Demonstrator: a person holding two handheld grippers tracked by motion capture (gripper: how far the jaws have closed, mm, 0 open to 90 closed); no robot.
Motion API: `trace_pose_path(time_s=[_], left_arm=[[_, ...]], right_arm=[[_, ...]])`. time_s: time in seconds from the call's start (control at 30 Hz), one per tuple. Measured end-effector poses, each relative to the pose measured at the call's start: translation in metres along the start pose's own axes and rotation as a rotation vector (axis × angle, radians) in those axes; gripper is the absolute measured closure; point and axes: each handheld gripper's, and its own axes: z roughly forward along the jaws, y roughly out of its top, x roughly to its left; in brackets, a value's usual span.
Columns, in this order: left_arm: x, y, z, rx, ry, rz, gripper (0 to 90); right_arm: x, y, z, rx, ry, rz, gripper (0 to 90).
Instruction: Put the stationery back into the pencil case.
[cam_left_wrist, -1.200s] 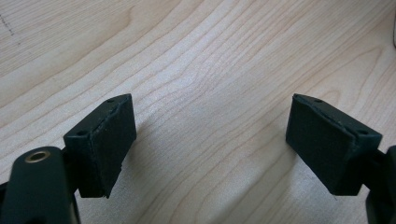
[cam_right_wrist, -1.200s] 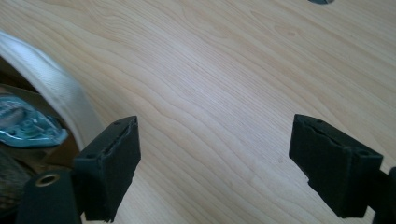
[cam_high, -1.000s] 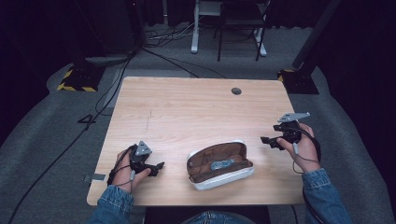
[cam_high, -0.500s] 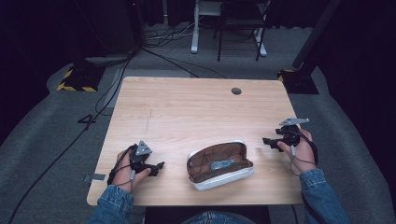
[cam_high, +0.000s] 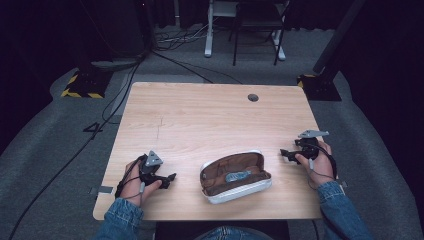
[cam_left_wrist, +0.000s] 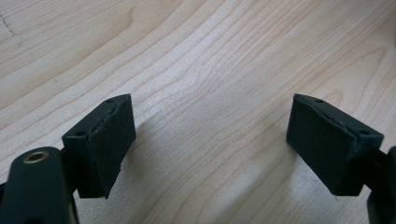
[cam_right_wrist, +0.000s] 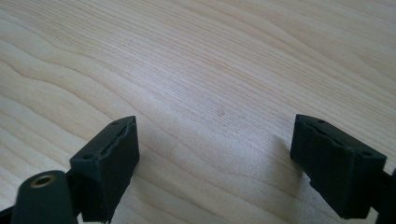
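An open case, white outside and brown inside, lies on the wooden table near its front edge, with a small grey-blue item inside. My left gripper rests on the table left of the case, open, its pads wide apart over bare wood. My right gripper is low at the table's right edge, right of the case and pointing toward it. Its jaws have just been opening and stand wide in the right gripper view, with nothing between them.
A round cable hole sits at the table's far right. Behind the table are white desk legs and a chair. Cables trail over the grey floor at left, near a yellow-striped base.
My right hand has sunk toward the table at its right edge. The left hand and the case have not moved.
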Motion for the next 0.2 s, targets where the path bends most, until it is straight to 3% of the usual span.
trace_pose_path(time_s=[0.2], left_arm=[[0.0,0.0003,0.0,0.003,0.001,0.003,15.7]], right_arm=[[0.0004,-0.0014,0.0028,-0.017,-0.011,0.01,11.2]])
